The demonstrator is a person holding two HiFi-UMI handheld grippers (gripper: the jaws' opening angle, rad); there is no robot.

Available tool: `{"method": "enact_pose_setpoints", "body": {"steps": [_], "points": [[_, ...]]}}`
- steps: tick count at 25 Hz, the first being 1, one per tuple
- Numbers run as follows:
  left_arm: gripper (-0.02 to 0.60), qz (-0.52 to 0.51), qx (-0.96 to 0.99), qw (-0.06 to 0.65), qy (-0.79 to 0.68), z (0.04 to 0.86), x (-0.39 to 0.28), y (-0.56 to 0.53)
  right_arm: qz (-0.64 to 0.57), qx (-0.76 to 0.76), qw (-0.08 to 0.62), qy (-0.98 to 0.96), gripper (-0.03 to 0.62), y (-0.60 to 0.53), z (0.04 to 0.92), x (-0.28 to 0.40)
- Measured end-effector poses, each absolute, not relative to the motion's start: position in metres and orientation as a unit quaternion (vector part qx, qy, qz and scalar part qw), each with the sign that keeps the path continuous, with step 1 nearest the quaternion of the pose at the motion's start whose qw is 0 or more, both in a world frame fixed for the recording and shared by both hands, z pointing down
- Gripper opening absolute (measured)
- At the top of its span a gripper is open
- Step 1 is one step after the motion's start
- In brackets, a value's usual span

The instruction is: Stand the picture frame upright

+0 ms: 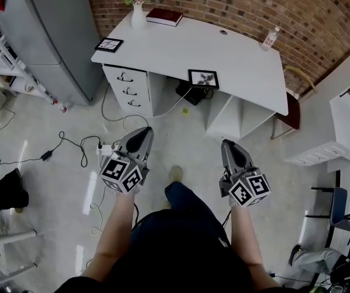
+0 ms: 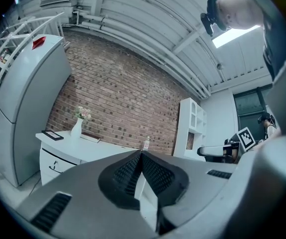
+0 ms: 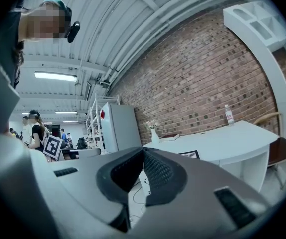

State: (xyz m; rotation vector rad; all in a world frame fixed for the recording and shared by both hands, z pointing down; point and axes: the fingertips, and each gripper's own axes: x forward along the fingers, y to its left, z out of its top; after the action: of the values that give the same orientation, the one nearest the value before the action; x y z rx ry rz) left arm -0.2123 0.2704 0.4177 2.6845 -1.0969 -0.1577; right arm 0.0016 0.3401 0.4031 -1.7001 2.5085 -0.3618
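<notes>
Two black picture frames lie flat on the white desk [image 1: 236,60]: one [image 1: 109,44] at its left end and one [image 1: 203,79] at its front edge. Both grippers are held level over the floor, well short of the desk. My left gripper [image 1: 143,132] is shut and empty, and so is my right gripper [image 1: 228,144]. Past the shut tips of the left gripper [image 2: 141,154], the left gripper view shows the left frame [image 2: 52,135]. Beyond the closed right gripper [image 3: 143,151], the right gripper view shows the front frame [image 3: 189,155].
On the desk stand a white vase with flowers [image 1: 138,11], a dark red book [image 1: 164,16] and a bottle [image 1: 270,38]. A grey fridge [image 1: 47,35] stands left, a chair [image 1: 292,108] and white shelving [image 1: 339,133] right. A power strip with cables [image 1: 105,148] lies on the floor.
</notes>
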Motion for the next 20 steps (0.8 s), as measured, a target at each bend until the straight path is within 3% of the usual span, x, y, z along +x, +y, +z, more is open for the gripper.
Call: {"method": "enact_pose_setpoints", "body": {"steps": [9, 20], "points": [[0.0, -0.052, 0.912, 0.118, -0.389, 0.418, -0.229, 0.236, -0.144, -0.529, 0.08, 0.833, 0.005, 0.292, 0.404, -0.02], [0.0, -0.013, 0.917, 0.134, -0.375, 0.44, -0.197, 0.149, -0.198, -0.529, 0.077, 0.821, 0.005, 0.191, 0.449, -0.004]]}}
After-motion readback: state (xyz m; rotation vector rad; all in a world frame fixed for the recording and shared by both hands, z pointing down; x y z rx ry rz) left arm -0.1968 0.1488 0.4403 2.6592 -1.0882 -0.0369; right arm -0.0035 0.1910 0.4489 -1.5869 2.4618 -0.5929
